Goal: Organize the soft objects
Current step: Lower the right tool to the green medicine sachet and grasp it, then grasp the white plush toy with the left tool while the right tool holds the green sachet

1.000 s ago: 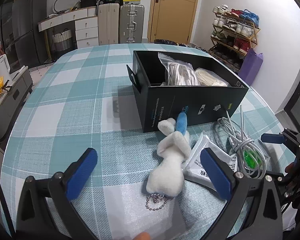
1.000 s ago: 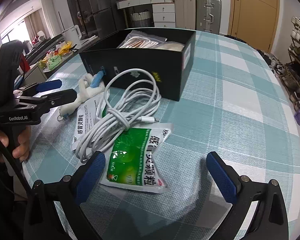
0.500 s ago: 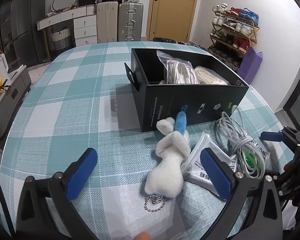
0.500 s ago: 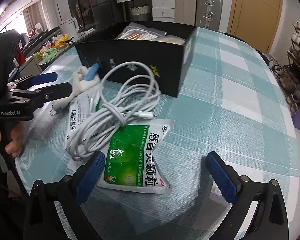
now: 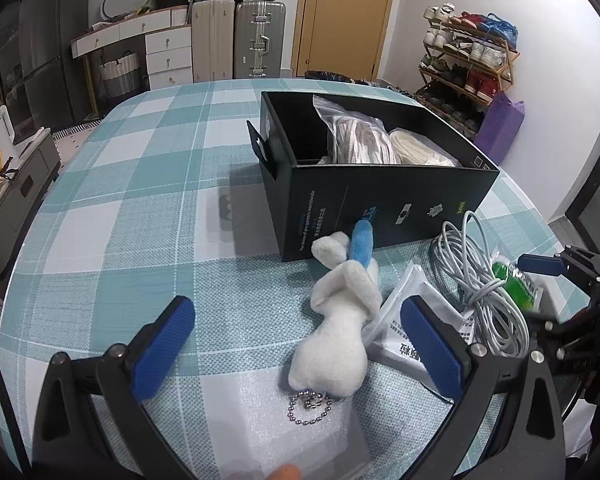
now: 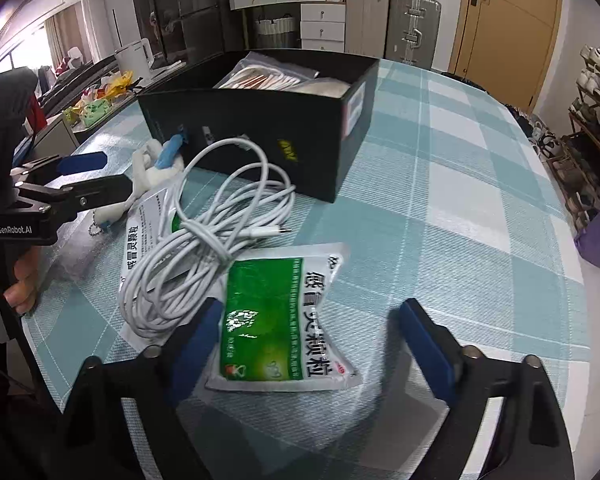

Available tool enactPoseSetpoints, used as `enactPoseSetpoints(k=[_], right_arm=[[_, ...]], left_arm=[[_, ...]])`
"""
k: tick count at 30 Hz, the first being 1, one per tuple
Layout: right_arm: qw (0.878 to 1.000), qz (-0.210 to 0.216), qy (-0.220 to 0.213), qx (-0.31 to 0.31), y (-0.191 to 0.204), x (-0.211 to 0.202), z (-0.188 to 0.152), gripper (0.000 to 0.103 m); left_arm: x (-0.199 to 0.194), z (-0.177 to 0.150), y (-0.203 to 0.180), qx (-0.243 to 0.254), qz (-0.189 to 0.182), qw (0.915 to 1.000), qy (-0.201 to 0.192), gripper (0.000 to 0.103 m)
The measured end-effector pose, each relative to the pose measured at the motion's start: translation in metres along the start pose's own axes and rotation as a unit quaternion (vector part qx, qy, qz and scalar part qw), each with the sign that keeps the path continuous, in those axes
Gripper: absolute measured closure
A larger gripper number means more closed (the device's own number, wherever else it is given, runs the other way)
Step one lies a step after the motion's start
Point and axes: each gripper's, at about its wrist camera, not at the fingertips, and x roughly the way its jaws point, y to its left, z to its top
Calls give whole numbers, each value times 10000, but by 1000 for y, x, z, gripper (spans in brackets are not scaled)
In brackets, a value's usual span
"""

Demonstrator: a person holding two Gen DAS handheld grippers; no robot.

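A white plush toy (image 5: 338, 320) with a blue ear and a bead chain lies on the checked tablecloth, between the fingers of my open left gripper (image 5: 296, 344). A black box (image 5: 380, 196) behind it holds bagged soft items. A white packet (image 5: 416, 328), a coiled white cable (image 6: 208, 248) and a green-and-white medicine sachet (image 6: 284, 316) lie to the right. My right gripper (image 6: 312, 340) is open low over the sachet, which lies between its fingers. The plush also shows in the right wrist view (image 6: 152, 172).
The round table's edge (image 6: 580, 320) curves close on the right. Suitcases (image 5: 236, 40), drawers and a shoe rack (image 5: 468, 64) stand beyond the table. The left gripper shows in the right wrist view (image 6: 80, 164), beside the plush.
My right gripper has moved forward and down, so the green sachet now sits between its fingers. My left gripper has crept slightly closer to the plush.
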Motion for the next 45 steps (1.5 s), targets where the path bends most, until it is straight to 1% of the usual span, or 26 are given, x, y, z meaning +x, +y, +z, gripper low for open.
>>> enactPoseSetpoints(k=[2,3,4,5,7,14,20,24,26,28,32,34,36,39,43,45], right_arm=[[10000,-32,-36,38,-4,-1,1,30],[9999,-40,-77,61,-5,-2,1,36],[9999,-48,-104,83,-6,-2,1,40],[9999,-56,-122,105,-7,-3,1,42],[9997,-58,-169,135,-10,-3,0,50],[9996,-39,-265,128,-12,-5,-4,60],[9993,8,-325,189,-13,-9,-5,62],[9990,23,-392,219,-14,-12,-5,62],[9988,15,-418,241,-16,-14,-5,62],[9988,25,-420,233,-16,-14,-5,62],[9988,36,-430,226,-16,-15,-5,62],[9988,31,-438,216,-15,-15,-5,62],[9988,33,-431,212,-15,-15,-5,62],[9989,25,-438,174,-14,-16,-4,62],[9988,10,-459,165,-14,-19,-5,62],[9988,9,-467,167,-15,-19,-4,62]], left_arm=[[0,0,0,0,-10,10000,-1,0],[0,0,0,-1,-21,10000,-2,0],[0,0,1,-9,-27,10000,2,0],[1,0,1,-20,-22,10000,5,0],[1,-1,2,-33,-26,10000,7,0],[1,-2,4,-68,-16,10000,45,0],[2,-3,6,-83,52,9999,108,0],[6,-4,11,-214,81,9995,227,0],[9,-4,12,-243,32,9991,335,0],[9,-4,10,-200,-84,9991,351,1],[9,-4,6,-99,-108,9993,345,8],[7,-5,7,-128,-157,9994,291,12],[5,-6,9,-140,-160,9995,251,19],[3,-7,12,-164,-182,9994,228,23],[4,-6,10,-82,-131,9995,265,25],[5,-4,8,-42,-178,9994,291,26]])
